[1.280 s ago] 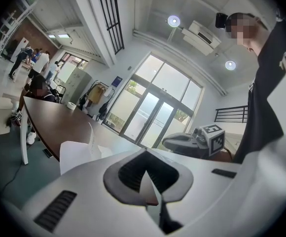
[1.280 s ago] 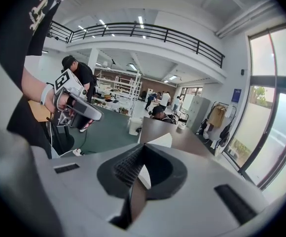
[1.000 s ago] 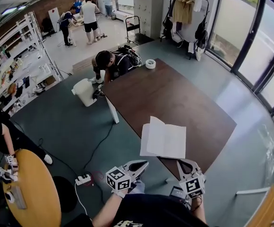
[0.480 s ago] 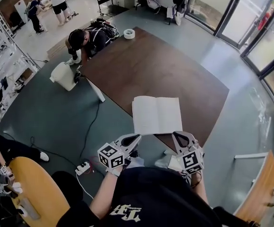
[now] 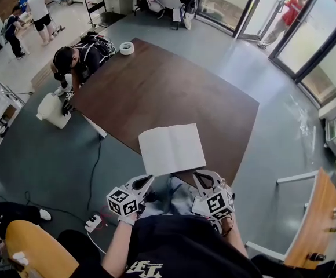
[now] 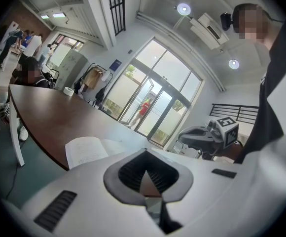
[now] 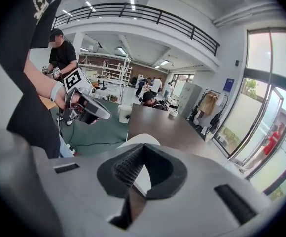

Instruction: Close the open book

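Note:
An open book (image 5: 172, 149) lies flat with its white pages up at the near edge of the dark brown table (image 5: 156, 91). My left gripper (image 5: 146, 180) is shut and empty, just short of the book's near left corner, off the table edge. At the near right corner my right gripper (image 5: 200, 176) is likewise shut and empty. In the left gripper view the book (image 6: 86, 149) shows beyond the closed left gripper (image 6: 144, 154), left of it. The right gripper view has a strip of the book (image 7: 139, 139) just above the closed right gripper (image 7: 144, 147).
A roll of tape (image 5: 126, 48) sits at the table's far corner, where a person (image 5: 75, 59) crouches. A white container (image 5: 53, 110) and a power strip (image 5: 92, 223) lie on the floor at left. A round wooden table (image 5: 35, 251) stands near left, a wooden one (image 5: 313, 225) at right.
The head view has swung, so the table and book sit further left and higher. The book's left page, raised a second ago, now lies flat. Both grippers stay shut below the book.

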A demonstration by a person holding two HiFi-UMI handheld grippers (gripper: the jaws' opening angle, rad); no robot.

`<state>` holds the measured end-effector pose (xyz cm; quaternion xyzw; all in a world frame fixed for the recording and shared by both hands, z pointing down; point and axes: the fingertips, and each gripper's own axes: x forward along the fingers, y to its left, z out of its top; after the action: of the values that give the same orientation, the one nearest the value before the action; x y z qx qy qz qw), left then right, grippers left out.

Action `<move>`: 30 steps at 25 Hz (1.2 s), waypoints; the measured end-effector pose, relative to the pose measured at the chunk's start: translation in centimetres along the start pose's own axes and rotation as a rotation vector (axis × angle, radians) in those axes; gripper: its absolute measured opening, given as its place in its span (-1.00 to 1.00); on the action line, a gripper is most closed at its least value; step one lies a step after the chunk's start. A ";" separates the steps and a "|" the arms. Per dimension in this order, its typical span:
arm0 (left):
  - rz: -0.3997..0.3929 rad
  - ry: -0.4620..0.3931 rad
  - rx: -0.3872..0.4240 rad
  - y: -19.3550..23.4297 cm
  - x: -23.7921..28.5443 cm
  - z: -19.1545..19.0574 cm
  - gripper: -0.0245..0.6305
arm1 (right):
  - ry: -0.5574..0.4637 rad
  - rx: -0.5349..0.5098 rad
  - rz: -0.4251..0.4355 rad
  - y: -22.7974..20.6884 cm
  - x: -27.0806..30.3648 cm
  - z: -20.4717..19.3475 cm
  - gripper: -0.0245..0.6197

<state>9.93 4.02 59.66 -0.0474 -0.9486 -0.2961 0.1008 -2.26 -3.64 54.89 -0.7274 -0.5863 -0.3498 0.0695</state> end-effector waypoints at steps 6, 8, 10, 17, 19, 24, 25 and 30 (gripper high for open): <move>0.026 0.027 -0.016 1.9 2.3 -0.9 -0.92 | 0.012 -0.003 0.021 -1.9 2.3 -0.8 -0.96; 0.045 0.045 -0.012 2.5 3.1 -1.4 -0.92 | 0.004 -0.006 0.019 -2.7 2.4 -1.0 -0.96; 0.063 0.044 0.013 3.3 4.0 -1.1 -0.92 | -0.005 -0.002 0.010 -3.7 2.6 -1.3 -0.96; 0.111 0.019 0.048 7.1 6.0 -1.4 -0.92 | 0.008 0.018 0.023 -5.1 3.6 -2.9 -0.96; 0.129 0.031 0.048 8.5 6.4 -2.6 -0.92 | 0.012 0.018 0.025 -5.1 3.6 -3.2 -0.96; 0.189 0.070 0.024 12.8 7.2 -5.7 -0.92 | 0.018 0.013 0.026 -5.5 3.9 -4.2 -0.96; 0.196 0.076 0.018 13.4 7.2 -6.2 -0.92 | 0.021 0.013 0.027 -5.6 3.9 -4.3 -0.96; 0.225 0.099 -0.021 15.3 7.5 -7.1 -0.92 | 0.045 0.026 0.036 -5.8 4.0 -4.9 -0.96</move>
<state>6.10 12.77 75.49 -0.1400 -0.9279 -0.2950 0.1799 -9.27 -1.18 59.12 -0.7289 -0.5758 -0.3570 0.0983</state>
